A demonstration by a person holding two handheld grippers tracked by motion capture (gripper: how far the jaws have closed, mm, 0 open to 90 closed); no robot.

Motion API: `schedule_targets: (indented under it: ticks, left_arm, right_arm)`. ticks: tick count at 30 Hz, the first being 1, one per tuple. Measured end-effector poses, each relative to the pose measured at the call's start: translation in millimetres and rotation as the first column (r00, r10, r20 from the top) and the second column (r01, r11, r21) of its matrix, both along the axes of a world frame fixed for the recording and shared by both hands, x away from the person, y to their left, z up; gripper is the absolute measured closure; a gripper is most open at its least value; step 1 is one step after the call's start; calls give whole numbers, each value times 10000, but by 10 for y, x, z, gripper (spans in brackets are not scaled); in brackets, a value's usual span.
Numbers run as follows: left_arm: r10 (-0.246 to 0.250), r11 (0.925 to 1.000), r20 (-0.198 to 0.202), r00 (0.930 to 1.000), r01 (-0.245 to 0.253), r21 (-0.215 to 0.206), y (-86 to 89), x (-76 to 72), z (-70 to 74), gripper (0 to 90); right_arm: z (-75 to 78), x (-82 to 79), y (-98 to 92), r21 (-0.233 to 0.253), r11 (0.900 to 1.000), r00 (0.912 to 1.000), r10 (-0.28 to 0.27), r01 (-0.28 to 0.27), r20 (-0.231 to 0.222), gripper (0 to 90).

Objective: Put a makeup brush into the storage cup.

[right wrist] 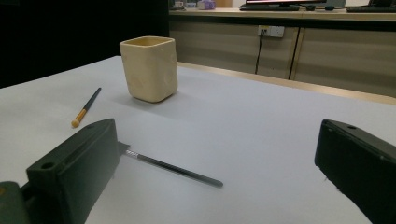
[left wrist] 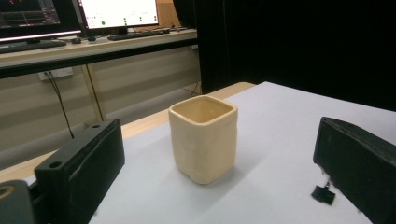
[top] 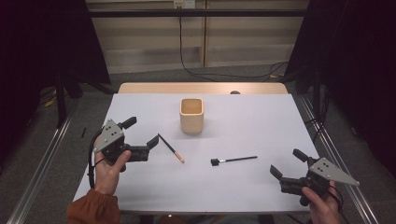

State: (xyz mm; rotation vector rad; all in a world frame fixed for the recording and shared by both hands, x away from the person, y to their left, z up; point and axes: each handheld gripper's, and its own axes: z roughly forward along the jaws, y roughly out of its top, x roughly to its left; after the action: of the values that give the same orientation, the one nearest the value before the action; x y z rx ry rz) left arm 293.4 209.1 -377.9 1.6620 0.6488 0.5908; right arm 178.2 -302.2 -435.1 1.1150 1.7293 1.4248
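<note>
Brushes lie flat on the table [top: 261, 121]: an orange-tipped brush [top: 171, 148] at 7 o'clock from the cup [top: 192, 115], a black brush [top: 234, 160] at 5 o'clock. I judge the reaching step is in hand. The left gripper [top: 141, 133], jaws apart and empty, has one jaw tip just beside the orange-tipped brush. The right gripper [top: 286, 163], jaws apart, is near the black brush; next each must close around a handle.

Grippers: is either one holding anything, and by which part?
Nothing is held. The left gripper and right gripper are both open above the table, apart from both brushes.
</note>
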Motion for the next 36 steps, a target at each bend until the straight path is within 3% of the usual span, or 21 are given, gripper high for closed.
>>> schedule_targets:
  ticks: [13, 21, 32, 36]
  left_arm:
    - [-20, 10000, -187, 9998, 20, 9, -24, 181, -36, 22]
    - [-144, 9999, -379, 9992, 143, -50, -85, 386, -23, 22]
    - [-304, 9992, -573, 9979, 317, 224, -186, 641, 1, 21]
    - [-304, 9995, -621, 9976, 309, 75, -202, 710, 30, 21]
  right_arm:
    - [-1, 4, 7, 20, 10000, 10000, 2, -2, 1, 0]
    - [-1, 5, 8, 78, 10000, 10000, 6, -6, -7, 0]
    - [-4, 11, 9, 107, 9999, 10000, 25, -25, -34, 0]
    - [-6, 11, 10, 89, 10000, 10000, 39, -38, -37, 0]
